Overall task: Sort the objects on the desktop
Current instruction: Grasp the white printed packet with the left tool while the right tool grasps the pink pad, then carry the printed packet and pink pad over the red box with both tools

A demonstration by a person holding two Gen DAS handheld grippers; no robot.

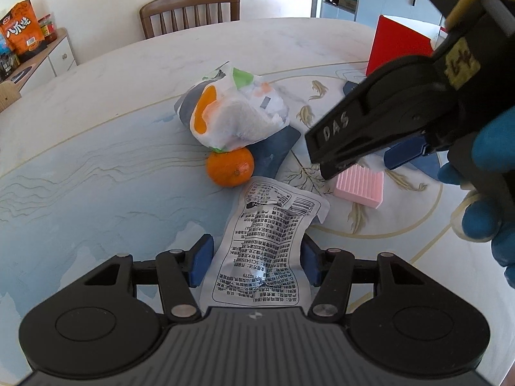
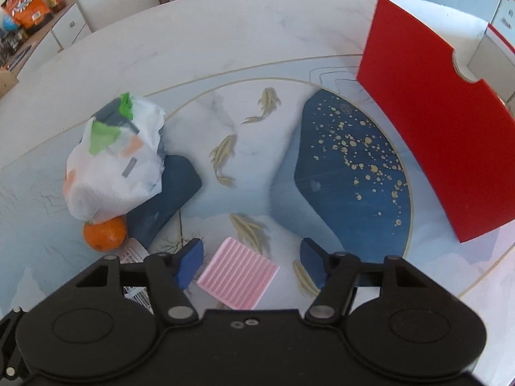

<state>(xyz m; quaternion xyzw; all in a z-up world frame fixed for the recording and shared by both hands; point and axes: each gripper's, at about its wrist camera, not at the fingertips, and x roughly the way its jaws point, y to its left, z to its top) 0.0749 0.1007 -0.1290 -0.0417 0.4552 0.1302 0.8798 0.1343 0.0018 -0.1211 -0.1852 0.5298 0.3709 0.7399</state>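
Observation:
A silver printed food packet point(image 1: 267, 241) lies flat on the table between the open blue pads of my left gripper point(image 1: 256, 262). An orange point(image 1: 230, 167) sits just beyond it, under a crumpled white plastic bag point(image 1: 235, 112). A pink ribbed block point(image 1: 360, 185) lies to the right. My right gripper point(image 2: 252, 262) is open and hovers with the pink ribbed block point(image 2: 238, 278) between its fingers. The orange point(image 2: 104, 233) and the plastic bag point(image 2: 116, 164) lie to its left. The right gripper's body also shows in the left wrist view point(image 1: 386, 112).
A red open box point(image 2: 434, 122) stands at the right of the round patterned table point(image 2: 225, 48); it also shows in the left wrist view point(image 1: 399, 45). A wooden chair point(image 1: 190, 9) stands behind the table. A side cabinet point(image 1: 42, 58) with snack bags is at the far left.

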